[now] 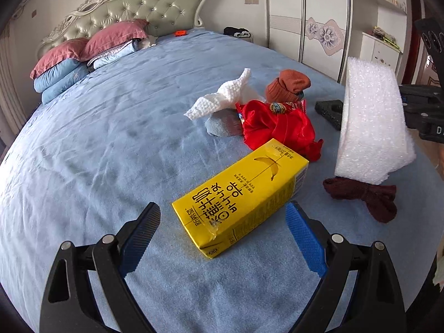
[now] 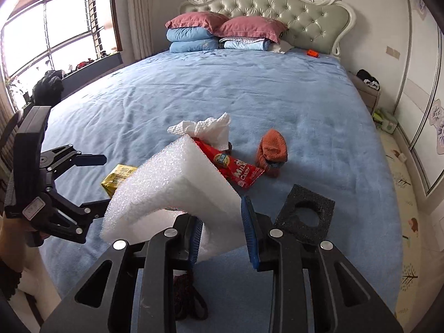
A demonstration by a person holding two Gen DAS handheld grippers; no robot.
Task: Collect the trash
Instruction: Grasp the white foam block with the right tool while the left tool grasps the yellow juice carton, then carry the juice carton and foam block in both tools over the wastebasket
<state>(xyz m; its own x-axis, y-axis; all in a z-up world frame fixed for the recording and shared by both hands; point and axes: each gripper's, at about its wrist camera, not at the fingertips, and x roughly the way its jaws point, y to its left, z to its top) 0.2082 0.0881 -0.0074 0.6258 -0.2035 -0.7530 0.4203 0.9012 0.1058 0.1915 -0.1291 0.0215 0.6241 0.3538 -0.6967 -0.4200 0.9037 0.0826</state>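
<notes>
A yellow drink carton (image 1: 241, 197) lies on the blue bed, its near end between the wide-apart fingers of my left gripper (image 1: 222, 233), which is open and not touching it. My right gripper (image 2: 223, 230) is shut on a white foam piece (image 2: 172, 188), lifted off the bed; the same white foam piece (image 1: 371, 122) hangs at the right of the left wrist view. Behind the carton lie a crumpled white tissue (image 1: 222, 97), a red snack wrapper (image 1: 277, 125) and an orange sock (image 1: 288, 84). The left gripper (image 2: 91, 181) also shows at the left of the right wrist view.
A dark maroon sock (image 1: 366, 194) lies right of the carton, under the foam. A black foam block with a round hole (image 2: 305, 213) sits on the bed by my right gripper. Pillows (image 2: 222, 30) are stacked at the headboard. Wardrobe doors (image 1: 305, 22) stand beyond the bed.
</notes>
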